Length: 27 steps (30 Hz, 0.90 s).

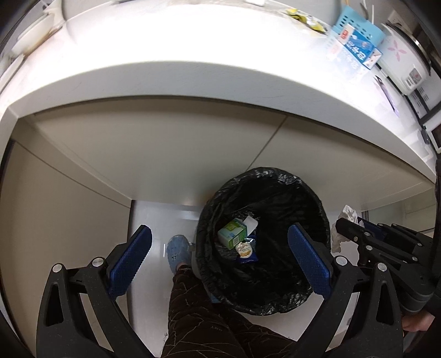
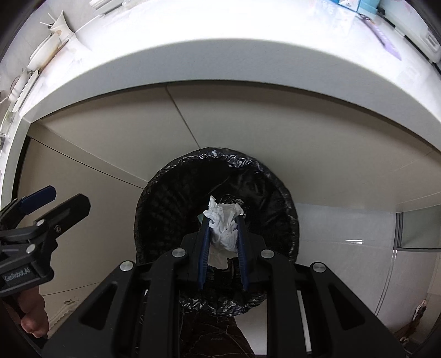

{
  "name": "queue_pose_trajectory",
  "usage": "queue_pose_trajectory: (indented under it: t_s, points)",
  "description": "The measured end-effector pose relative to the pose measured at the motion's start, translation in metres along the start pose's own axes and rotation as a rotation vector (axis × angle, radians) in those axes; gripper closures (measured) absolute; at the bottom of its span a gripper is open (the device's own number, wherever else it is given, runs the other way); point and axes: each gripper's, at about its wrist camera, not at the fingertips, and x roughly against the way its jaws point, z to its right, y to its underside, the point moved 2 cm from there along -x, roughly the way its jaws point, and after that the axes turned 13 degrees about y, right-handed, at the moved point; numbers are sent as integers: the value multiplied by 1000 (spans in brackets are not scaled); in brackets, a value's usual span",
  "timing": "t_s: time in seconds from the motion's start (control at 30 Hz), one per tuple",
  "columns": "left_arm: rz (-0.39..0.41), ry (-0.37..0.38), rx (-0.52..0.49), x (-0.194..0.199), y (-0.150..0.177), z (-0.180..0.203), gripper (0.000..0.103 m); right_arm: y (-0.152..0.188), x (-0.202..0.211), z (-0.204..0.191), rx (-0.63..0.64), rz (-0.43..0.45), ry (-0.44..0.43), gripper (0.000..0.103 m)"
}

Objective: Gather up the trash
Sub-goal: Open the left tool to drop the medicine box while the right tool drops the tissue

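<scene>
A trash bin lined with a black bag stands on the floor under a white counter; it also shows in the right wrist view. Inside lie a green-and-white carton, a small round lid and a blue wrapper. My right gripper is shut on a crumpled white tissue and holds it above the bin's opening; it shows at the right in the left wrist view. My left gripper is open and empty, above the bin's left side.
The white counter overhangs the bin, with beige cabinet fronts beneath it. On it stand a blue-and-white box, a blue basket, yellow wrappers and a rice cooker. The person's leg and blue slipper are left of the bin.
</scene>
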Motion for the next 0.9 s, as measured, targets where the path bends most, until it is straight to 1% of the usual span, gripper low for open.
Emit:
queue_pose_trajectory:
  t_s: [0.13,0.47,0.6,0.67,0.73,0.83,0.9]
  points:
    - [-13,-11,17,-4,1,-9,6,-1,-8,-8,11,-23,-4,85]
    - [-34,-17,7,-9,1,-13,6,-3,-13,-11,14,-25,-1,75]
    - [-41,-9,9,-11,2,-14,6,-3,-13,-10,11,-14,2,66]
    - [-43,-9,10,-14,3,-14,6,-4,-11,-9,7,-4,5,56]
    - [-43,-10,9,-14,3,-13,6,-6,-8,-7,0,10,18,51]
    - [-49,-4,7,-14,3,-12,6,-8,-3,-1,-24,23,15,41]
    - [-47,1,0,-11,3,-10,7,-8,1,3,-35,34,16,39]
